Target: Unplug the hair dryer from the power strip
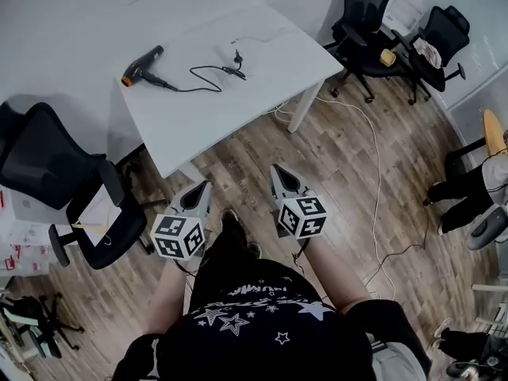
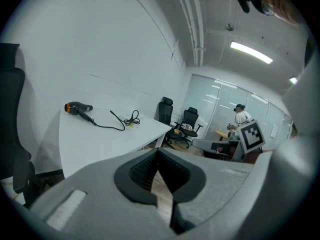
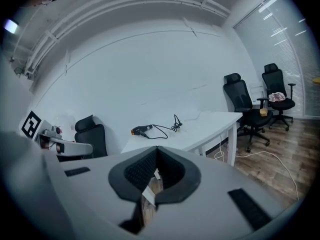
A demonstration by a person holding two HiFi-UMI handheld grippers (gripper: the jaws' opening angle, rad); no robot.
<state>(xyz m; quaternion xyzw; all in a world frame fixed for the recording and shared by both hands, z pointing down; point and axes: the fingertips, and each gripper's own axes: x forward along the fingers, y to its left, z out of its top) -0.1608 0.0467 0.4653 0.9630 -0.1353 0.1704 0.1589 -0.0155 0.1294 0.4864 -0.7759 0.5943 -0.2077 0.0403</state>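
White tabletop stands ahead of you, well apart from both grippers. The hair dryer lies on its far left part, black with an orange end. Its black cord runs right across the surface to a loose tangle near the middle; where the plug sits is too small to make out.

Your left gripper hangs over the wooden floor, short of the tabletop's near edge. Its jaws are closed tip to tip with nothing between them. Your right gripper is beside it, jaws likewise pressed together and empty. Both point toward the tabletop and slightly downward.

A black office chair sits to the left of the tabletop, and two more chairs stand beyond its right end. A white cable trails over the floor to your right.
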